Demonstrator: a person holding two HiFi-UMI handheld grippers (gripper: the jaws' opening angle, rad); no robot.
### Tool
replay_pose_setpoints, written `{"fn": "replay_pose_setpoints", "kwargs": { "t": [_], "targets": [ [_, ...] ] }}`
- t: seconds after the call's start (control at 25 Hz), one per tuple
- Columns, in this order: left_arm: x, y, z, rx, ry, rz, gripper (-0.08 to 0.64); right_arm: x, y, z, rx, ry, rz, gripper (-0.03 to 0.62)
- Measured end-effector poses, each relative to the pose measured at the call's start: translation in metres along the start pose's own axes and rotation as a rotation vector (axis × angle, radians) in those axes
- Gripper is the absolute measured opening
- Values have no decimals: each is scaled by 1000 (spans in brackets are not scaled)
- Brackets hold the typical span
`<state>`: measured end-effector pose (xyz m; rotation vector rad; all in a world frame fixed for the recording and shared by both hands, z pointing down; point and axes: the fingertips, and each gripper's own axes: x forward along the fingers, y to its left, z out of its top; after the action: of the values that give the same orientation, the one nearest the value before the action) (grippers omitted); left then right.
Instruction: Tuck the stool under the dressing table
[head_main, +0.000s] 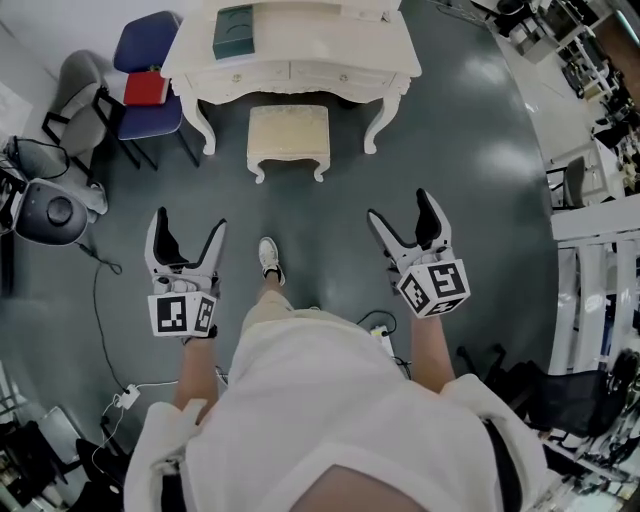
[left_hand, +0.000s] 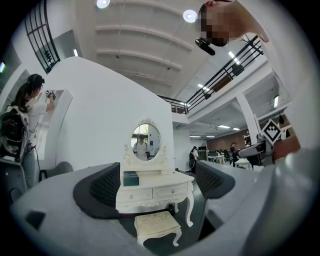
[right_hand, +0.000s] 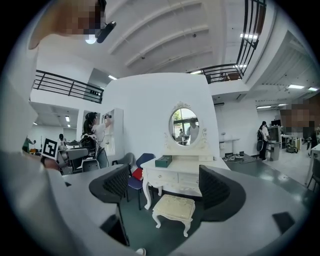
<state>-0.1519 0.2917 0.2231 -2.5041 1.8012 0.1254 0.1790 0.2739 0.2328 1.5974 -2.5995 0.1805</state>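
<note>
Head view: stool (head_main: 288, 130) sits well ahead of left gripper (head_main: 188, 224) and right gripper (head_main: 399, 205), both wide open, empty.

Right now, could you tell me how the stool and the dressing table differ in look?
The dressing table is taller and wider than the stool. The table has drawers and an oval mirror; the stool has only a padded top. A green box sits on the table; the stool's top is bare. Both are cream-white with curved legs.

The grey floor (head_main: 480, 150) (glossy) bears the dressing table (head_main: 300, 60), the stool (head_main: 288, 135) just before it, and a blue chair (head_main: 152, 120).
</note>
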Motion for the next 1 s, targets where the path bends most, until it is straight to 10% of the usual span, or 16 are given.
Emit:
{"fn": "replay_pose_setpoints", "kwargs": {
  "t": [0.56, 1.0],
  "targets": [
    [193, 138, -31, -62, 25, -115, 466, 221, -3, 45, -25, 78, -32, 420],
    [254, 180, -54, -77, 40, -159, 466, 289, 0, 60, -44, 80, -44, 403]
  ]
}}
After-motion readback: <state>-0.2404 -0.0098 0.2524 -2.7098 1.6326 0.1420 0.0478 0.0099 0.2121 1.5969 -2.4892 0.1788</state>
